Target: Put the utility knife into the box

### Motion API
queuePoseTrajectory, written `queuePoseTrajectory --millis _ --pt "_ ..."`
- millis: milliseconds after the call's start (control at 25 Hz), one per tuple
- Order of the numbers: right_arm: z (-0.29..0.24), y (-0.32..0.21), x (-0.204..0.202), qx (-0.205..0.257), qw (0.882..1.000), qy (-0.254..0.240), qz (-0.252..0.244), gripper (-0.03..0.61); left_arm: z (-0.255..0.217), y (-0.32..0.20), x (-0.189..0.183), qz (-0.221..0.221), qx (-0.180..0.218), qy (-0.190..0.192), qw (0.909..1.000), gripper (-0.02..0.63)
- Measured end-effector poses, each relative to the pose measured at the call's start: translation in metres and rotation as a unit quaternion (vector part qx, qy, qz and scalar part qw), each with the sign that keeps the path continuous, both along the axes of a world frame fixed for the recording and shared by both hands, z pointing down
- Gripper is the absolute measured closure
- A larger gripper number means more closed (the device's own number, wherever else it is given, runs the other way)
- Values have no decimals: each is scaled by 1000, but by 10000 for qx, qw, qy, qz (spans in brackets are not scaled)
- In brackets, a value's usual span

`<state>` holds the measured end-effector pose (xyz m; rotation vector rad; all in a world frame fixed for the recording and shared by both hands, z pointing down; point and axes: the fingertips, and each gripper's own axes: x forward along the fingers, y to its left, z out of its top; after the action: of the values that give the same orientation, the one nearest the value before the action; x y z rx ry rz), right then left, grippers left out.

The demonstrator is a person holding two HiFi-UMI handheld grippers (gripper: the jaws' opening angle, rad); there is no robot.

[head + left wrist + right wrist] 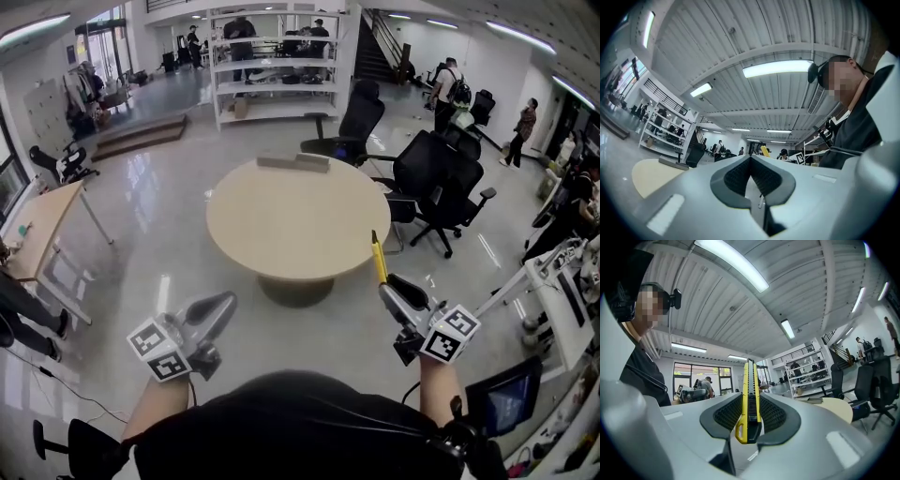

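The right claw [392, 289] is closed on the utility knife [749, 380]. The yellow knife stands up between the two dark pads. Its top end pokes out past the tips and its bottom end hangs below them. The pads press on its two flat sides, so it looks snug.

The left claw [751, 159] is closed too, but it holds nothing. Its tips touch each other.

Both claws are up in the air in front of the person, well back from the round counter [291, 225]. The knife is over the floor, near the counter's right edge, and not over the counter yet.

A low, flat thing [293, 162] lies at the far edge of the counter. I think this is the box, but it is too far off to be sure, and I cannot tell if it is open.

So the picking-up part looks done. The carrying part is on now.

Next, the person needs to step closer and reach the right claw across to the far edge. The knife should be tipped down flat over the box before the claw lets go. If the box has a lid, the empty left claw may have to lift it first.
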<state>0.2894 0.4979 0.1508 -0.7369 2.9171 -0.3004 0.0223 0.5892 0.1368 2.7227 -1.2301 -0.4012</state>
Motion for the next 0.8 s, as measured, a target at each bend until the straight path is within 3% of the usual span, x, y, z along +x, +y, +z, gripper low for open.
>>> queuePoseTrajectory --millis 160,440,800 --pt "11 -34 16 -104 9999 -31 -70 449 9 -29 20 -50 -133 -28 9999 617" --pt "24 -80 10 -246 9997 42 -64 449 18 -74 13 -45 -253 48 9997 617" --pt "36 -172 -67 -205 9992 251 220 449 35 -180 -67 281 -201 241 9991 617"
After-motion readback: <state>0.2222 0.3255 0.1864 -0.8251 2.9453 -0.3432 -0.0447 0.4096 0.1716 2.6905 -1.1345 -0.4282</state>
